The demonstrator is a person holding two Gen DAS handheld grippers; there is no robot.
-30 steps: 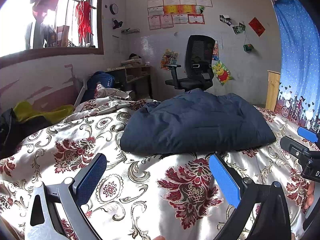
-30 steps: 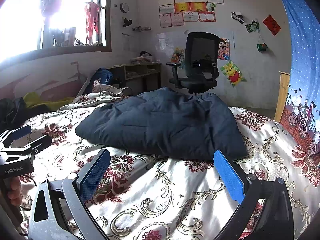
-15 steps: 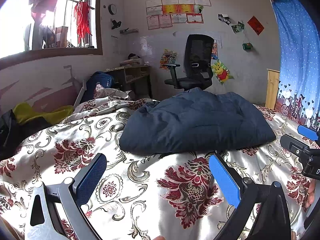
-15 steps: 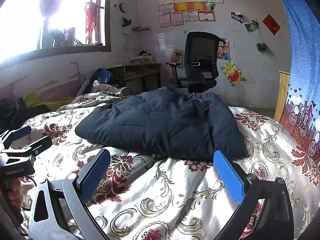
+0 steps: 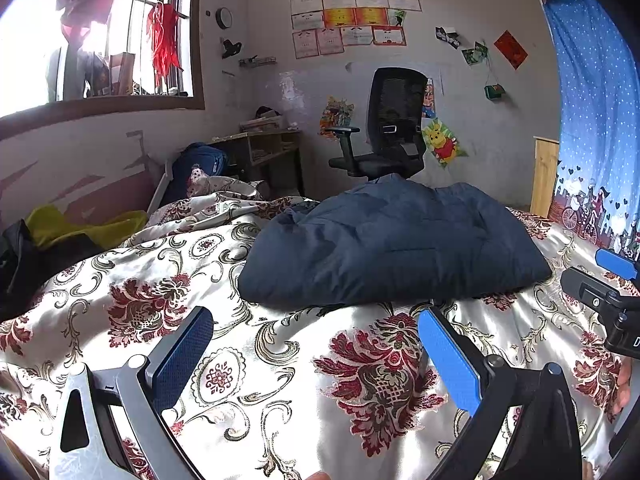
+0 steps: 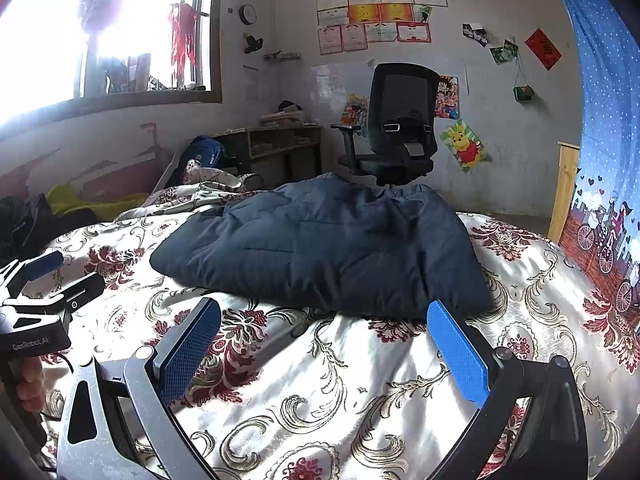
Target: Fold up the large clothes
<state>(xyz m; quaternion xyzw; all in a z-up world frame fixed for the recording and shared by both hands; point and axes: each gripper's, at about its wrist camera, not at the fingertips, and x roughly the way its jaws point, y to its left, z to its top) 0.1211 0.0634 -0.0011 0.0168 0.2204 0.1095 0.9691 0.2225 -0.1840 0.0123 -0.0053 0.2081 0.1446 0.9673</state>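
Both claws are wide apart and holding nothing. The left gripper [image 5: 316, 344] has its blue pads spread over the flowery bedspread [image 5: 132, 304], hanging above the near part of the bed. The right gripper [image 6: 324, 336] is the same deal, pads splayed, nothing between them but the satin cover [image 6: 400, 392] underneath. Can't tell whether either one actually touches the fabric.

They sit side by side: in the left wrist view the right gripper [image 5: 608, 280] pokes in at the right edge, and in the right wrist view the left gripper [image 6: 48, 276] shows at the left edge with a bit of the person's hand [image 6: 28, 384] wrapped round its handle.

Just past the fingertips is the dark navy padded jacket [image 5: 392, 248], lying as a puffy folded bundle about mid-bed, nearer the far edge than the near one. From the right wrist camera the jacket [image 6: 320, 248] has its nearest corner just beyond the right pad, apart from both claws.

Further out: a rumpled heap of the same floral bedding at the far left corner of the bed, a yellow-green cloth [image 5: 80, 228] at the left edge, a black office chair [image 5: 384, 128] behind the bed against the wall, a low wooden shelf [image 5: 268, 148] under the window, and a blue curtain [image 5: 592, 112] on the right.
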